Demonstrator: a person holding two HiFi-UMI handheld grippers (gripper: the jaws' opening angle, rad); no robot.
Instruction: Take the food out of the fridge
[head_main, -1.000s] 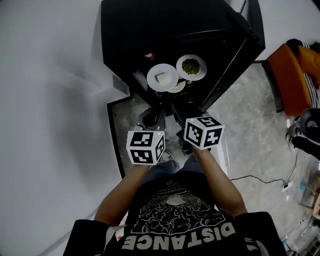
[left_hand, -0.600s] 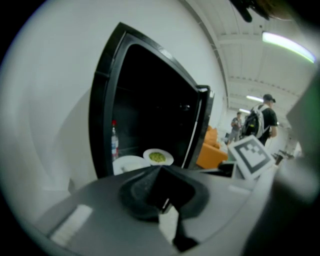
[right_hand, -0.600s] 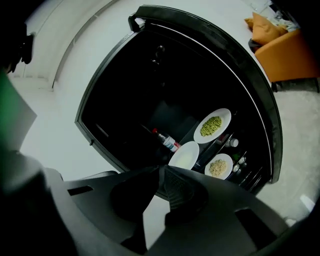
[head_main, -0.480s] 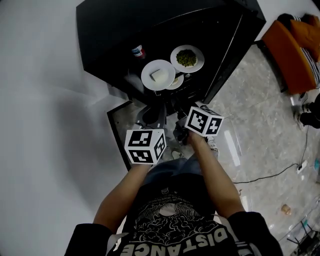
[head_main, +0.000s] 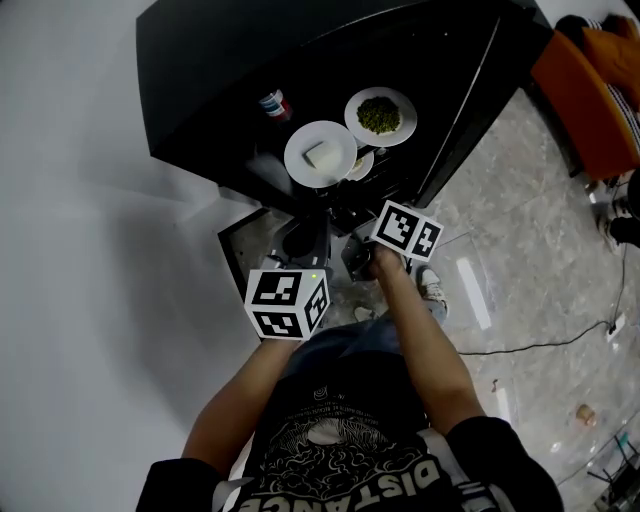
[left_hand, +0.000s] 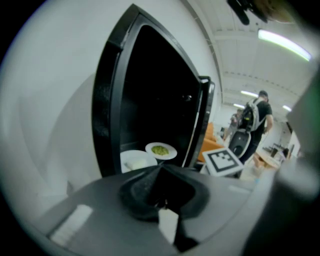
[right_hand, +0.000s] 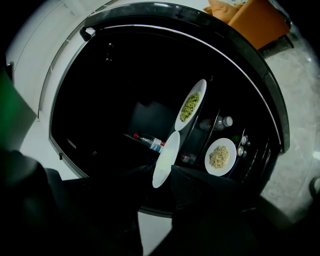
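The black fridge (head_main: 220, 90) stands open. Inside it are a white plate with a pale block (head_main: 320, 153), a plate of green food (head_main: 380, 115) and a third plate (head_main: 358, 168) half hidden under them. The right gripper view, rolled sideways, shows the green plate (right_hand: 190, 106), the pale plate edge-on (right_hand: 166, 159) and a plate of grains (right_hand: 220, 156). Both grippers hang in front of the fridge, below the plates and apart from them. My left gripper (head_main: 303, 240) (left_hand: 161, 167) looks shut and empty. My right gripper (head_main: 352, 258) (right_hand: 161, 172) is opening, with nothing between its jaws.
A small bottle (head_main: 272, 103) (right_hand: 150, 141) lies on the shelf beside the plates. The fridge door (head_main: 470, 110) swings out to the right. An orange seat (head_main: 590, 70) and a cable (head_main: 520, 350) are on the tiled floor at the right. A person with a backpack (left_hand: 252, 120) stands far off.
Both grippers have sunk lower in front of the open fridge. The right gripper's cube has rolled and moved closer to the fridge. The plates have not moved.
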